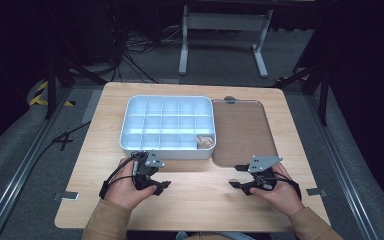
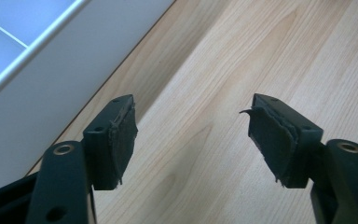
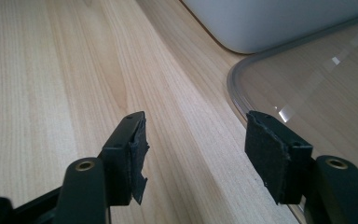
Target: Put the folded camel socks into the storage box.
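Observation:
A white divided organiser box (image 1: 167, 126) sits at the middle of the wooden table (image 1: 105, 165); a tan item (image 1: 204, 141) lies in its near right compartment. A clear lid (image 1: 241, 131) lies flat to the right of the box. My left gripper (image 1: 163, 187) rests low over the table just in front of the box, open and empty; its view shows the box wall (image 2: 42, 88) at the left and worn pads (image 2: 123, 135). My right gripper (image 1: 237, 176) is held near the lid's front corner, open and empty, with the lid's rim (image 3: 235, 79) ahead.
Bare wood stretches along the table's front edge (image 1: 180, 227) between and beside both hands. Beyond the table are a white stand (image 1: 225, 30), cables on the grey floor (image 1: 135, 55) and black frame legs at both sides.

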The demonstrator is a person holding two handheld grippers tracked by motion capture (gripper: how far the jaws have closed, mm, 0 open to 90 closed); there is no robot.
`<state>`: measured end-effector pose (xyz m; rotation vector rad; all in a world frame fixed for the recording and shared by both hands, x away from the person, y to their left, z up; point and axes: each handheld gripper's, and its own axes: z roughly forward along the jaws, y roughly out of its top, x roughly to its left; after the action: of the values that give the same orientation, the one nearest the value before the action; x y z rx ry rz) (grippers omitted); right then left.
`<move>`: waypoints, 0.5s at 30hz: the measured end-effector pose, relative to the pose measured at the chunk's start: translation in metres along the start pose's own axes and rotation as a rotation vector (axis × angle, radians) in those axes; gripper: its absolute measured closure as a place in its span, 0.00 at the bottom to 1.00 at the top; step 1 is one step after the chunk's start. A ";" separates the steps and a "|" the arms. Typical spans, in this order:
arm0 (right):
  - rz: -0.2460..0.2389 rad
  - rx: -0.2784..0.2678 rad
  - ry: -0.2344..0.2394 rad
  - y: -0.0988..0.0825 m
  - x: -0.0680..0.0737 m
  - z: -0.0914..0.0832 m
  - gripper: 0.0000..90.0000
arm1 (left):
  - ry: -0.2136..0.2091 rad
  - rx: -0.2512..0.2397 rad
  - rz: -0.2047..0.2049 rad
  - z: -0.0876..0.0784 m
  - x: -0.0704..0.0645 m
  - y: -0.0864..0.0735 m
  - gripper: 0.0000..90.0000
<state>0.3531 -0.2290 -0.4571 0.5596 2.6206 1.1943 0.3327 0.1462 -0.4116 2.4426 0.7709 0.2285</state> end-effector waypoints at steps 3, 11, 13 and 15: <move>0.007 0.002 -0.001 -0.005 -0.002 0.005 0.44 | -0.004 -0.001 0.006 0.003 0.001 -0.002 0.35; 0.016 0.016 0.013 -0.011 0.000 0.014 0.44 | -0.013 0.026 0.011 0.008 0.002 -0.004 0.34; 0.012 0.020 0.019 -0.012 0.002 0.015 0.44 | -0.017 0.031 0.012 0.008 0.002 -0.004 0.34; 0.002 0.025 0.041 -0.012 0.006 0.018 0.44 | -0.021 0.038 0.018 0.009 0.002 -0.004 0.34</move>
<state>0.3508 -0.2218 -0.4778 0.5481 2.6734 1.1882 0.3351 0.1457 -0.4217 2.4847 0.7510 0.1960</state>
